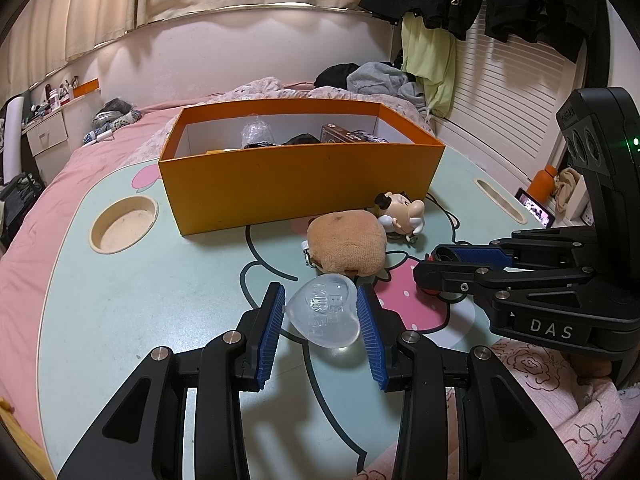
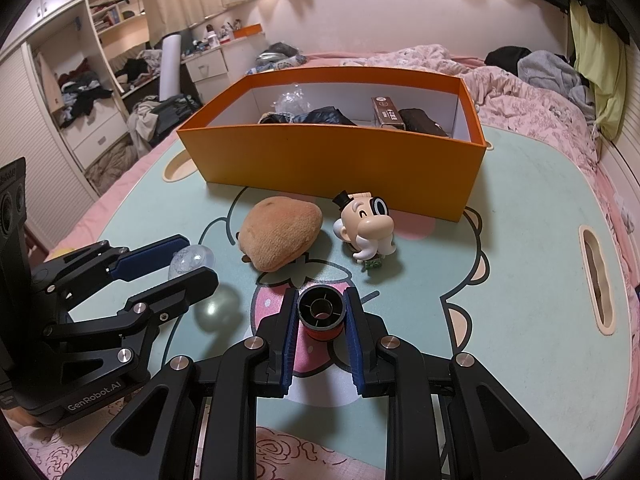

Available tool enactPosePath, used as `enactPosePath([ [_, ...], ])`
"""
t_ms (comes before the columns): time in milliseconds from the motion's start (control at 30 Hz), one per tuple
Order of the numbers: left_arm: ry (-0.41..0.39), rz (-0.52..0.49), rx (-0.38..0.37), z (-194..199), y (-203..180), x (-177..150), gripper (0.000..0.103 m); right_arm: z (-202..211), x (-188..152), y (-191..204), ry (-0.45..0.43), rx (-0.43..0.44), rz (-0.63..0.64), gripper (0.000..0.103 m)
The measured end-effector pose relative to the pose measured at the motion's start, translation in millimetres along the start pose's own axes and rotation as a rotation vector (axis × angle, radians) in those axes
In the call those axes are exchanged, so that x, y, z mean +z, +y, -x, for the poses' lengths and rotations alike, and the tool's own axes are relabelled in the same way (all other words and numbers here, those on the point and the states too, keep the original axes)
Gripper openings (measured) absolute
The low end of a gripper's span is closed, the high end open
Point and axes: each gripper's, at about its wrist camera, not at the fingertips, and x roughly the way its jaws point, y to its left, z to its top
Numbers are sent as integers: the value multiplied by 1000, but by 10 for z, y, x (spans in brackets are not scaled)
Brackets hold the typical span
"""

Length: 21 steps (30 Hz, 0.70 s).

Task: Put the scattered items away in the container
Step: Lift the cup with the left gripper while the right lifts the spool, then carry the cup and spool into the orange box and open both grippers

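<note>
My left gripper (image 1: 322, 314) is shut on a clear heart-shaped plastic case (image 1: 324, 316), held just above the table; it also shows in the right wrist view (image 2: 191, 258). My right gripper (image 2: 321, 312) is shut on a small black-and-red spool (image 2: 321, 314) over the strawberry print; the gripper also shows in the left wrist view (image 1: 430, 270). The orange box (image 1: 296, 184) (image 2: 332, 160) stands beyond, holding several items. A brown plush pouch (image 1: 346, 246) (image 2: 280, 238) and a moustached figurine (image 1: 402, 212) (image 2: 366, 226) lie in front of it.
The mint cartoon lap table (image 1: 140, 312) (image 2: 520, 280) has a round cup hole (image 1: 124, 224) at left and a slot (image 2: 596, 284) at right. Pink bedding and piled clothes (image 1: 376, 80) surround it.
</note>
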Motion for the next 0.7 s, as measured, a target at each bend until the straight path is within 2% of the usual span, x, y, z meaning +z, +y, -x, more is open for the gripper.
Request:
enactPosePath([
  [400, -14, 4, 1, 24, 23, 40, 39, 64, -25, -40, -30, -2, -8, 22],
  [700, -62, 19, -7, 113, 137, 271, 39, 147, 66, -79, -53, 14, -14, 22],
])
